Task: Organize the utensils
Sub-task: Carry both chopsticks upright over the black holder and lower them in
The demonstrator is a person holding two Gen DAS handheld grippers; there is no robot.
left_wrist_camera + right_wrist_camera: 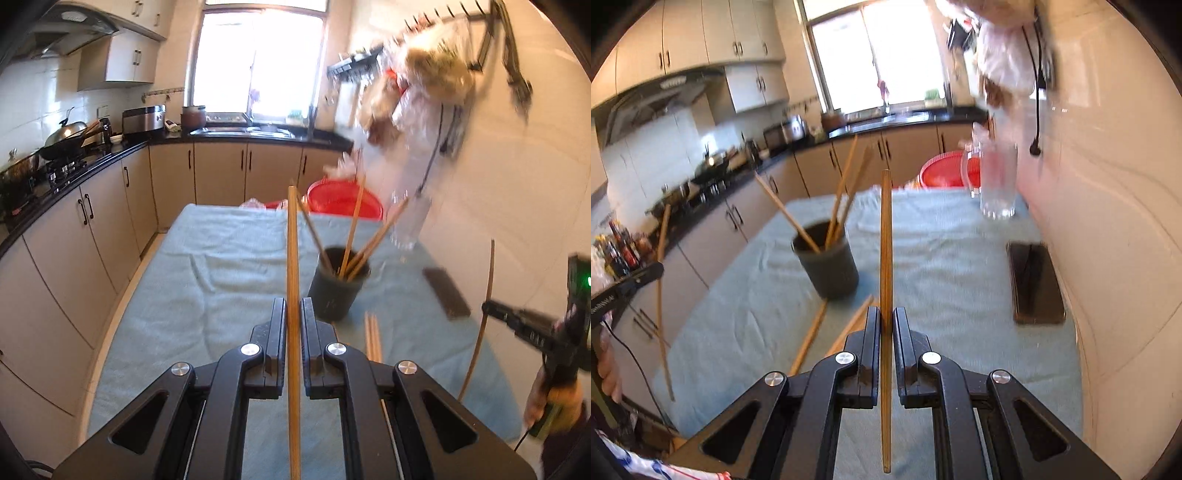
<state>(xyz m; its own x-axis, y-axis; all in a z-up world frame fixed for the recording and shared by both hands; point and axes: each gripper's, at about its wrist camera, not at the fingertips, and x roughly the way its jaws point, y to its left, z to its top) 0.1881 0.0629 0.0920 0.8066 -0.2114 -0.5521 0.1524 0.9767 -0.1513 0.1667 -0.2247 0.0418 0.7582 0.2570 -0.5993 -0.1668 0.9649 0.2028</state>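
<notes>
A dark cup (337, 284) stands upright on the blue cloth (229, 258) that covers the table, and several chopsticks lean out of it at different angles; the right wrist view shows the same cup (831, 266) with three or four sticks in it. A glass mug (995, 177) stands near the wall, a red basin (945, 171) lies beyond the table's far edge, and a dark phone (1036, 282) lies flat by the wall. Two loose chopsticks (372, 338) lie on the cloth just beside the cup. The left gripper (293, 314) is clamped on one chopstick (292, 251), which points up and forward between its jaws. The right gripper (886, 323) likewise pinches its own chopstick (885, 236), held upright above the cloth.
</notes>
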